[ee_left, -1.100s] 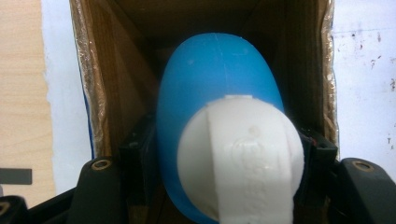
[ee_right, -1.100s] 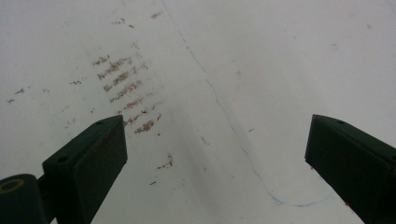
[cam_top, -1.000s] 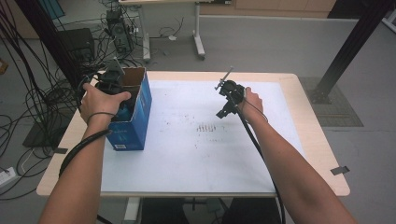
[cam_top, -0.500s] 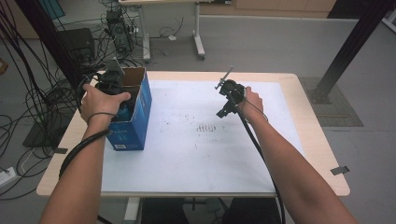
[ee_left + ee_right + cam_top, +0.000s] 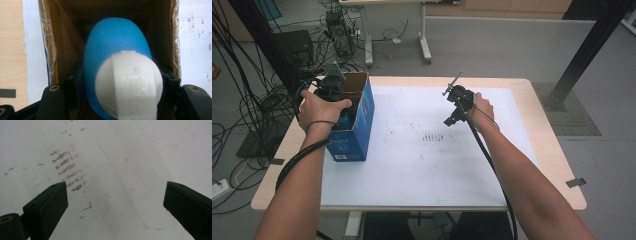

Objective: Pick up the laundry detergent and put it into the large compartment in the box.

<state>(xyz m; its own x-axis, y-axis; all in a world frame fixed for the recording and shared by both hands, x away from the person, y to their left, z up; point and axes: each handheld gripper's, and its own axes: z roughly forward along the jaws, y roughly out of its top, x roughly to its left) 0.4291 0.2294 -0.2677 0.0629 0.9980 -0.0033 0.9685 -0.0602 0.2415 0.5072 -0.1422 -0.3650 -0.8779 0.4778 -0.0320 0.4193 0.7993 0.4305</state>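
Essentially, no change is registered between the earlier high-view pictures and the present one: both forearms, both grippers and the box occupy the same places. This is judged to mean a pause in the work, with the bottle gripped inside the box and neither lifted out nor let go.

At the bottom of the left gripper view, the left gripper (image 5: 125, 82) is seen clenched on the blue bottle (image 5: 112, 42), its black jaws pressed against either side just below the white cap (image 5: 130, 85). The bottle is located within the brown inner walls of the cardboard box (image 5: 50, 50), which stands at the left of the high view on the white table (image 5: 412, 170). There the left gripper (image 5: 329, 90) is sunk into the open top of the box, covered by the hand.

Farther up and to the right of centre in the high view, the right gripper (image 5: 457, 102) is held above the table. In the right gripper view its jaws are spread wide, with nothing between them but the marked white surface.
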